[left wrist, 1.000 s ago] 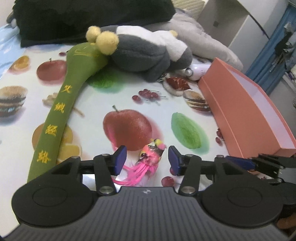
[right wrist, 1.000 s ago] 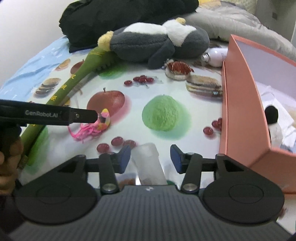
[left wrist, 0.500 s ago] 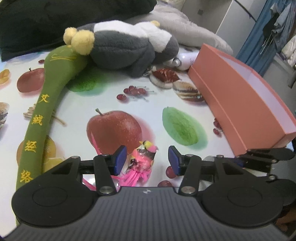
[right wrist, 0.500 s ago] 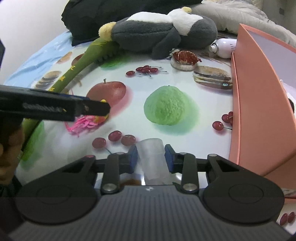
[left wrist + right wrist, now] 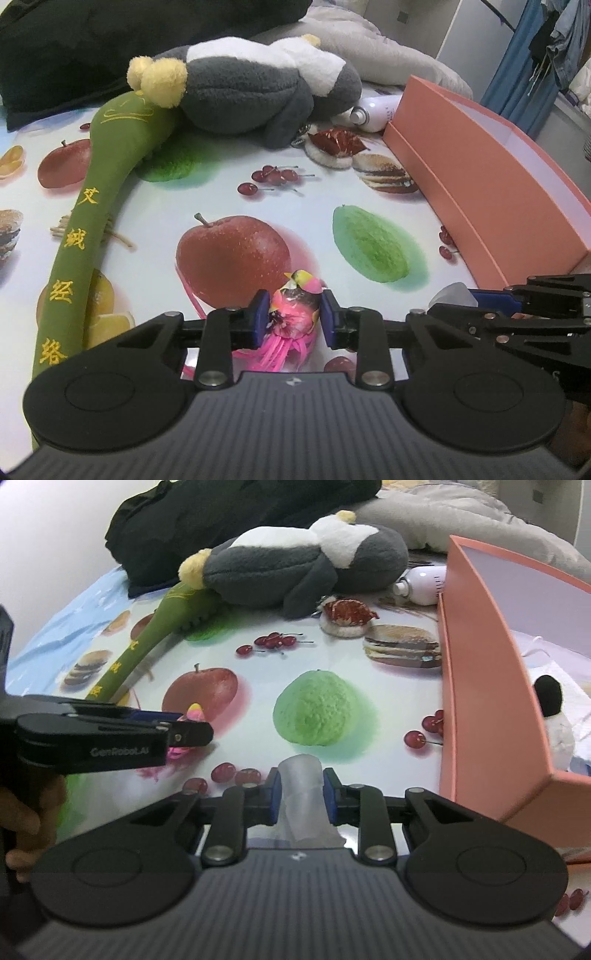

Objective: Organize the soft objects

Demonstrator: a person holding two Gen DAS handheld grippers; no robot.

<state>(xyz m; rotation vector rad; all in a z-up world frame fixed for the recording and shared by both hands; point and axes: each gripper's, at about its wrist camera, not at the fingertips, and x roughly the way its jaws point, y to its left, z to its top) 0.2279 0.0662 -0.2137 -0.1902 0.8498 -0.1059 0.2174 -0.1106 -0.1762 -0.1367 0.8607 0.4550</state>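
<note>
Left claw [image 5: 291,320] clenched on the light, squashy pink toy [image 5: 295,306] mid-body; right claw [image 5: 301,799] apparently pinches a limp plastic bag [image 5: 301,775].

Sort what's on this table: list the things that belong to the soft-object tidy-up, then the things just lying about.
Job:
- pink tassel toy, in the left tool
- clear soft piece, in the right tool
- grey plush
- green stick
- pink box
- panda, inside the box

Lying about:
- white bottle
- red wrapper
- black cloth
</note>
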